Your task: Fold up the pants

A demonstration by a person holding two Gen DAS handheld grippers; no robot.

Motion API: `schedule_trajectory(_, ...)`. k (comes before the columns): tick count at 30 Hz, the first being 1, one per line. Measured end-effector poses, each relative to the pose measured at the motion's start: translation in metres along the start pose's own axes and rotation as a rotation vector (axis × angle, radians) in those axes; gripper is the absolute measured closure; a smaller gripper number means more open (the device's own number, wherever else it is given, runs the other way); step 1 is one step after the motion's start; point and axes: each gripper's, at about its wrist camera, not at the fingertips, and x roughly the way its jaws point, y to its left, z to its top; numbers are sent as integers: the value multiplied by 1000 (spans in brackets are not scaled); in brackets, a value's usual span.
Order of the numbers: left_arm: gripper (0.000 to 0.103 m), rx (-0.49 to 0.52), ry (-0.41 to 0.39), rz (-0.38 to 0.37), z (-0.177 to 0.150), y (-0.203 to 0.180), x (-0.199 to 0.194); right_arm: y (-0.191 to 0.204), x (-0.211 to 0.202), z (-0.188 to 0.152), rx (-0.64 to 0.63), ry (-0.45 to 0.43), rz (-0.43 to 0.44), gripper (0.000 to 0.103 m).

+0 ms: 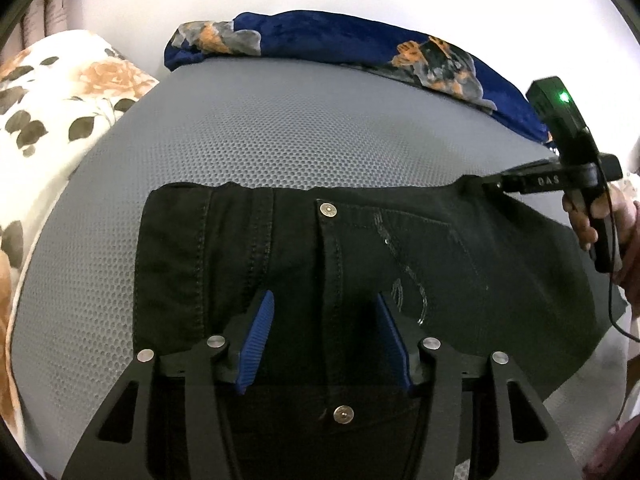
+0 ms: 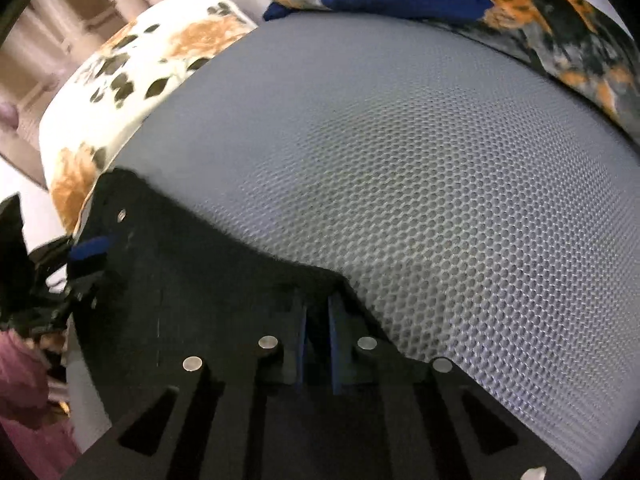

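Black pants (image 1: 360, 256) lie folded on a grey mesh mat (image 1: 280, 136), a silver button at the far edge and another near me. My left gripper (image 1: 326, 300) is open just above the pants, its blue pads either side of the fly seam. My right gripper (image 2: 318, 304) is shut on the far corner of the pants (image 2: 200, 280); in the left wrist view it (image 1: 480, 182) pinches that corner at the far right. The left gripper's blue pad (image 2: 90, 248) shows at the left of the right wrist view.
A floral white pillow (image 1: 52, 112) lies at the left of the mat. A blue patterned blanket (image 1: 340, 36) runs along the far edge. A person's hand (image 1: 592, 216) holds the right gripper handle, with a cable hanging down.
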Motion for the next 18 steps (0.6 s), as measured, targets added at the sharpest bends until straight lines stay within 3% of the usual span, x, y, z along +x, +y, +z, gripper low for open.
schedule_trajectory(2,49,7,2,4,0,0,0,5,2,2,-5,-2,-15,94)
schedule_trajectory(5,49,34,25,44,4,-10,-1,9,-11,2,1,-39,-79,70)
schedule_trajectory(8,49,79,-6,42,12,-29,-13,1,-45,-11,72,-129,-83,69)
schedule_trajectory(12,49,146,-59,-50,29,-69,-20,-11,-76,-41,140,-190,-141,69)
schedule_trajectory(14,49,189,-56,-111,40,-96,-9,-18,-82,-60,182,-193,-171,69)
schedule_trajectory(18,49,273,-32,-158,51,-145,22,-42,-87,-103,287,-173,-205,69)
